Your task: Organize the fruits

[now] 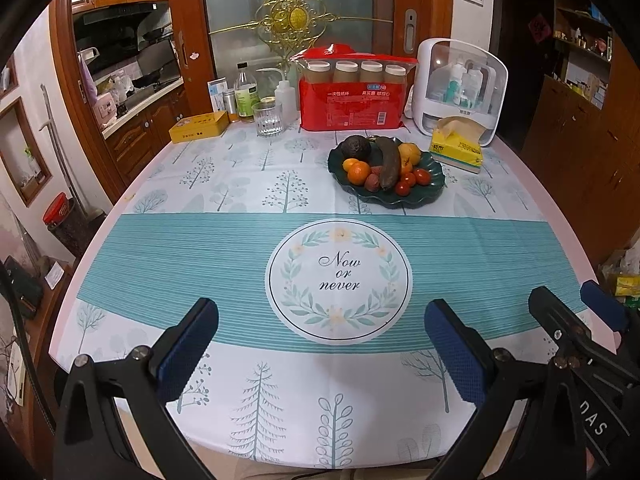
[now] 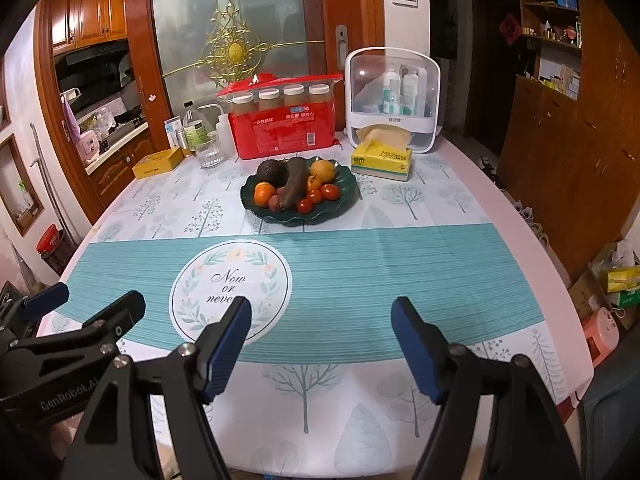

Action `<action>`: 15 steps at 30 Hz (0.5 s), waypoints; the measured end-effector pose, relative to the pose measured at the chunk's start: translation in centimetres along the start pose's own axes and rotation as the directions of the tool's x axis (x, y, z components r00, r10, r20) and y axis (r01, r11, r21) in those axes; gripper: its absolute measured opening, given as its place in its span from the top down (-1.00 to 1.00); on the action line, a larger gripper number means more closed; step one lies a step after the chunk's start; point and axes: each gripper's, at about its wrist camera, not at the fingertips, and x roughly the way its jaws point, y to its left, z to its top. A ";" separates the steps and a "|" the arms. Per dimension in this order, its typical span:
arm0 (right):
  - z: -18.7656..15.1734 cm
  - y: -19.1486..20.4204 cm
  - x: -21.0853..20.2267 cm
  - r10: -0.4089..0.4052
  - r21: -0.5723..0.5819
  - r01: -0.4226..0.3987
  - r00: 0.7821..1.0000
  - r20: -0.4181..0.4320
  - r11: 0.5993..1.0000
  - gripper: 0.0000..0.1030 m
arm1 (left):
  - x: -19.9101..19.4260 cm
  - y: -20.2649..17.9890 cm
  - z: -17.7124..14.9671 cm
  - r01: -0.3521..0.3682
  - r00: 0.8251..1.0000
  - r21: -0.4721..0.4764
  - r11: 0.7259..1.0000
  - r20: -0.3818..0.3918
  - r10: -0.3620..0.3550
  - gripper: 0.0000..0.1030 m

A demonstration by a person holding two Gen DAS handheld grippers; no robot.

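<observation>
A dark green scalloped plate (image 1: pixel 430 194) (image 2: pixel 344 196) stands beyond the table's middle. It holds a dark avocado (image 1: pixel 356 147) (image 2: pixel 271 171), a long brown overripe banana (image 1: pixel 390 162) (image 2: pixel 292 186), an orange (image 1: pixel 359 172) (image 2: pixel 264 194), a yellow fruit (image 1: pixel 410 153) (image 2: pixel 322 169), lychees (image 1: pixel 371 182) and small tomatoes (image 1: pixel 416 178) (image 2: pixel 322 194). My left gripper (image 1: pixel 320 344) is open and empty over the near table edge. My right gripper (image 2: pixel 322 344) is open and empty beside it, also seen at the right of the left wrist view (image 1: pixel 584 308).
The table wears a teal tablecloth (image 1: pixel 200 256) (image 2: pixel 400 264). At the back stand a red package of jars (image 1: pixel 352 94) (image 2: pixel 284 124), a yellow tissue box (image 1: pixel 458 144) (image 2: pixel 382 158), a white storage case (image 1: pixel 460 84) (image 2: pixel 392 100), a glass (image 1: pixel 268 118) (image 2: pixel 210 152), bottles and a yellow tin (image 1: pixel 198 126) (image 2: pixel 158 162).
</observation>
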 end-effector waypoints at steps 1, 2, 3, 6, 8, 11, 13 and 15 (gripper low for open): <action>0.0 0.0 0.0 0.000 0.001 0.000 1.000 -0.001 1.000 -0.42 | 0.0 0.0 0.0 -0.001 1.000 0.001 1.000 0.000 0.001 -0.99; 0.0 0.0 0.0 0.000 0.002 0.000 1.000 -0.002 1.000 -0.42 | 0.0 0.0 0.0 -0.001 1.000 0.001 1.000 0.001 0.001 -0.99; 0.0 0.0 0.0 0.001 0.001 -0.001 1.000 -0.002 1.000 -0.42 | 0.0 0.0 0.0 -0.001 1.000 0.000 1.000 0.001 0.001 -0.99; 0.1 0.1 -0.1 -0.001 0.005 0.001 1.000 -0.003 1.000 -0.42 | 0.0 -0.1 0.0 0.002 1.000 -0.003 1.000 0.000 -0.002 -0.99; 0.1 0.1 0.0 -0.002 0.006 0.002 1.000 -0.003 1.000 -0.42 | 0.3 -0.1 0.1 0.008 1.000 -0.005 1.000 -0.006 -0.008 -0.99; 0.1 0.0 0.0 -0.002 0.005 0.002 1.000 -0.005 1.000 -0.42 | 0.6 -0.2 0.2 0.009 1.000 -0.004 1.000 -0.012 -0.009 -0.99; 0.1 0.0 0.1 0.000 0.007 0.000 1.000 -0.007 1.000 -0.42 | 0.8 -0.2 0.3 0.010 1.000 -0.004 1.000 -0.014 -0.010 -0.99; 0.1 -0.1 0.2 0.000 0.009 0.000 1.000 -0.008 1.000 -0.42 | 1.0 -0.2 0.3 0.015 1.000 -0.006 1.000 -0.021 -0.015 -0.99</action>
